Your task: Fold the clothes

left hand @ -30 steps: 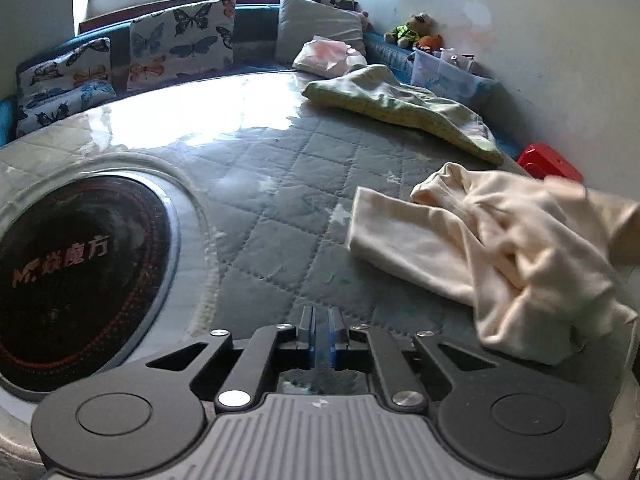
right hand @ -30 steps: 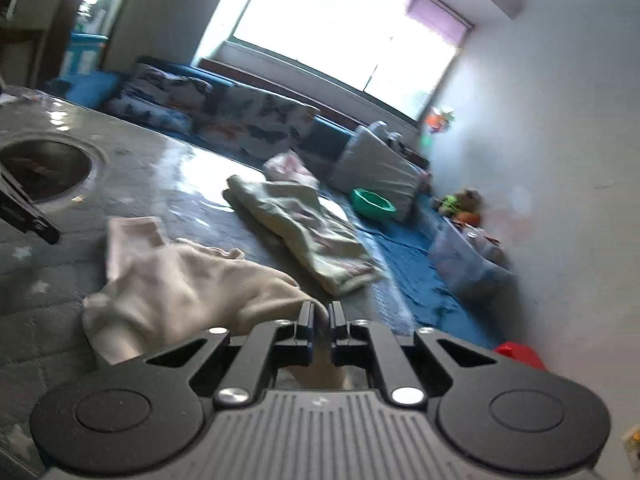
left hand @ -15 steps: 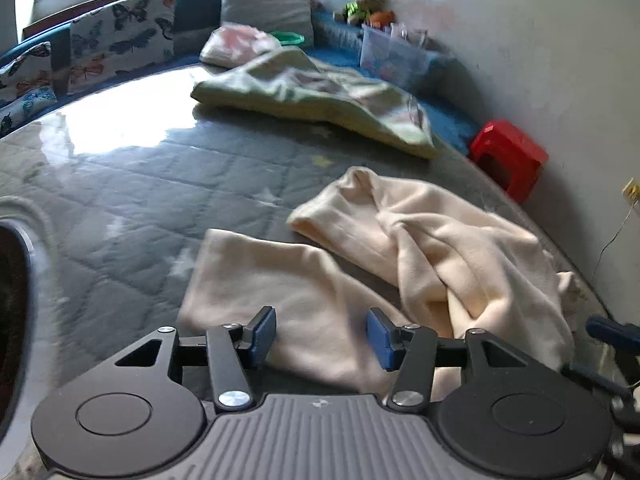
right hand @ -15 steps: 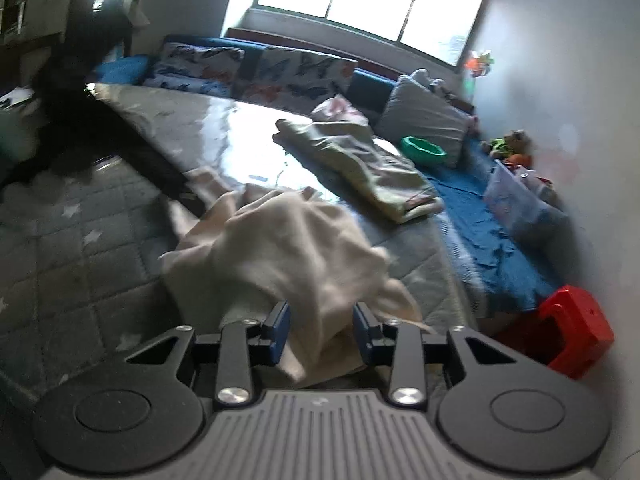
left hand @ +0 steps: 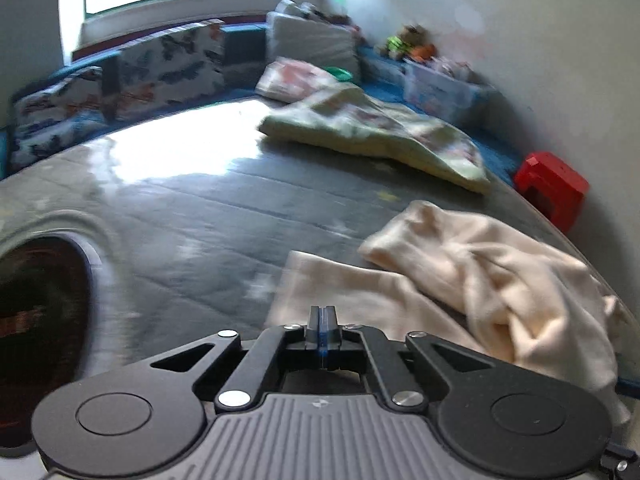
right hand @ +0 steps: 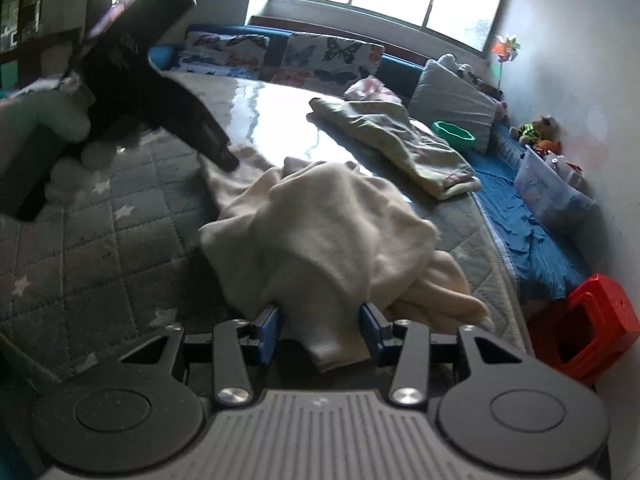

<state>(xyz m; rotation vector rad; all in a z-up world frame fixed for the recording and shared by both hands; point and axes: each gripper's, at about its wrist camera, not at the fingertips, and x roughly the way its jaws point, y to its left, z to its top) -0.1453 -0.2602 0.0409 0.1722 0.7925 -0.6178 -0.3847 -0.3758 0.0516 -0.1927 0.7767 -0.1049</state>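
A crumpled cream garment (left hand: 480, 272) (right hand: 328, 232) lies on the grey quilted surface (left hand: 180, 220) near its right edge. My left gripper (left hand: 324, 314) is shut, its blue pads pressed together at the garment's flat near edge. The right wrist view shows that left gripper (right hand: 226, 162) as a dark shape with its tip on the garment's far corner. My right gripper (right hand: 320, 330) is opening. A fold of the cream garment lies between its blue pads (right hand: 272, 328), and they do not squeeze it.
A pale green blanket (left hand: 380, 132) (right hand: 400, 148) lies further back. A dark round hob (left hand: 40, 320) is set into the surface at left. A red stool (right hand: 584, 328) stands on the floor beyond the right edge. Butterfly cushions (right hand: 332, 60), a green bowl (right hand: 454, 134) and a clear box (right hand: 552, 196) line the bench.
My left gripper moved right to the cream garment, opened, then shut at its edge. My right gripper went from shut to open and sank toward the garment's near fold.
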